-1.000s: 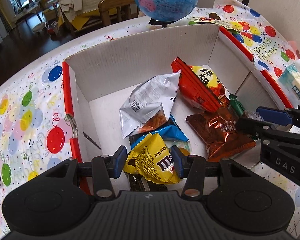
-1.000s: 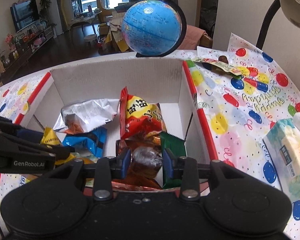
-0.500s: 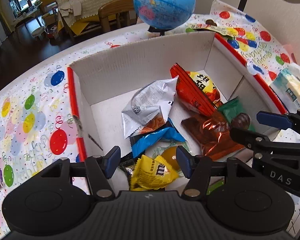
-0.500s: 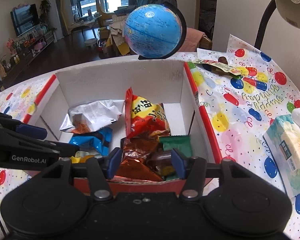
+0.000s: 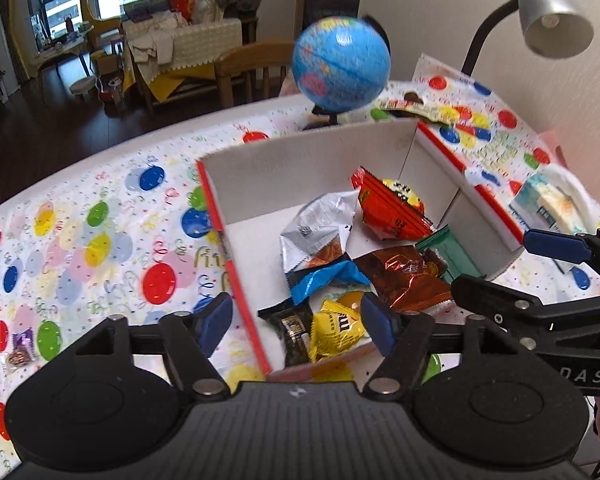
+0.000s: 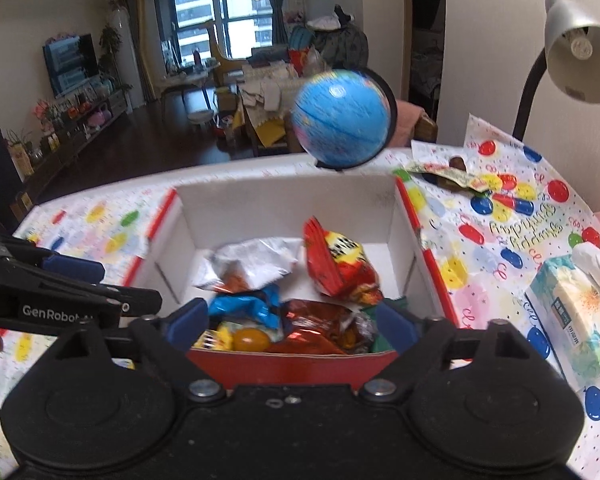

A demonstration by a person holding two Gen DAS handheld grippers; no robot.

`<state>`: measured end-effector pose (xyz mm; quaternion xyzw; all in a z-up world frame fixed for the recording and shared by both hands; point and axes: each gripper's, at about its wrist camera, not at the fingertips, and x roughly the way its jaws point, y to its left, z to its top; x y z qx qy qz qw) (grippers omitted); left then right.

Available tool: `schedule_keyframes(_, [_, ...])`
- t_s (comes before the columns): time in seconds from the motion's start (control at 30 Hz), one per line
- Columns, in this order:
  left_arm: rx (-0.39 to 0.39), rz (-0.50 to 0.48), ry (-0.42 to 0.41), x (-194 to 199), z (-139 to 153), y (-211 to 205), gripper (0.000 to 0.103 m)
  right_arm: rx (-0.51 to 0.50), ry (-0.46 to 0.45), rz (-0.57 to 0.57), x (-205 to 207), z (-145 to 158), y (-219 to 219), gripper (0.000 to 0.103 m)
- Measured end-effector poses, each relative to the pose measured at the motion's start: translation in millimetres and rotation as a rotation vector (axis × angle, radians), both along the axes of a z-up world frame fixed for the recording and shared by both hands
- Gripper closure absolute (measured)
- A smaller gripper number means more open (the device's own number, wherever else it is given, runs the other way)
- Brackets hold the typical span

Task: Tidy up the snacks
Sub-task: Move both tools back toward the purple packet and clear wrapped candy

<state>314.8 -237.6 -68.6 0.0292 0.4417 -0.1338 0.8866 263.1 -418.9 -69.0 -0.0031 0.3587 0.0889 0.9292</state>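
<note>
A white cardboard box (image 5: 300,168) with a red rim holds several snack packs. Among them are a silver bag (image 5: 320,228), a red bag (image 5: 392,208), a blue packet (image 5: 328,280), a copper-brown bag (image 5: 404,280) and a yellow packet (image 5: 338,328). My left gripper (image 5: 296,322) hovers over the box's near left corner. Its jaws are opening, and the yellow packet lies loose below them. My right gripper (image 6: 292,322) hangs above the near wall (image 6: 284,360), jaws opening wide and free of the brown bag (image 6: 316,328). Each gripper shows in the other's view: the right (image 5: 492,262), the left (image 6: 128,286).
A blue globe (image 6: 342,120) stands just behind the box, a grey desk lamp (image 6: 576,52) at the far right. A tissue pack (image 6: 576,320) lies right of the box, a flat snack packet (image 6: 444,172) behind it. A small candy (image 5: 20,350) rests on the balloon tablecloth.
The left gripper let go of the yellow packet and the right one of the brown bag. Both sets of jaws widened, and both grippers drew back and up from the box.
</note>
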Motion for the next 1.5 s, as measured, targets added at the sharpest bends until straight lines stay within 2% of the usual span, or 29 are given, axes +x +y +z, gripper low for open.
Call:
schedule_keyframes(0.1, [-0.021, 0.0, -0.025, -14.1, 11.6, 17.8, 0.025, 0.013, -0.021, 0.007, -11.3, 11.1, 14.0, 0.003])
schedule_keyframes(0.33, [-0.034, 0.016, -0.068, -45.3, 30.2, 62.7, 0.023, 0.031, -0.059, 0.049, -36.1, 29.2, 54.1, 0.001])
schedule_keyframes(0.4, [-0.04, 0.023, -0.082, -53.5, 35.1, 76.4, 0.018, 0.032, -0.067, 0.059, -41.6, 32.8, 66.3, 0.001])
schedule_keyframes(0.63, [-0.053, 0.051, -0.105, -78.6, 44.2, 123.8, 0.016, 0.044, -0.078, 0.087, -59.6, 39.7, 110.6, 0.001])
schedule_keyframes(0.73, [-0.067, 0.07, -0.109, -86.7, 43.9, 146.2, 0.011, 0.048, -0.078, 0.102, -65.1, 40.7, 130.5, 0.001])
schedule_keyframes(0.8, [-0.072, 0.094, -0.116, -92.4, 43.5, 162.4, 0.003, 0.052, -0.078, 0.116, -68.3, 40.8, 143.7, 0.001])
schedule_keyframes(0.9, [-0.089, 0.117, -0.12, -99.5, 42.2, 187.2, 0.001, 0.048, -0.074, 0.129, -72.1, 39.5, 163.0, 0.0])
schedule_keyframes(1.2, [-0.081, 0.209, -0.119, -114.5, 34.8, 252.9, 0.0, 0.023, -0.05, 0.17, -74.3, 29.9, 216.7, 0.0])
schedule_keyframes(1.5, [-0.086, 0.306, -0.068, -101.2, 12.4, 295.5, 0.0, -0.027, -0.03, 0.261, -61.3, 16.0, 256.1, 0.001])
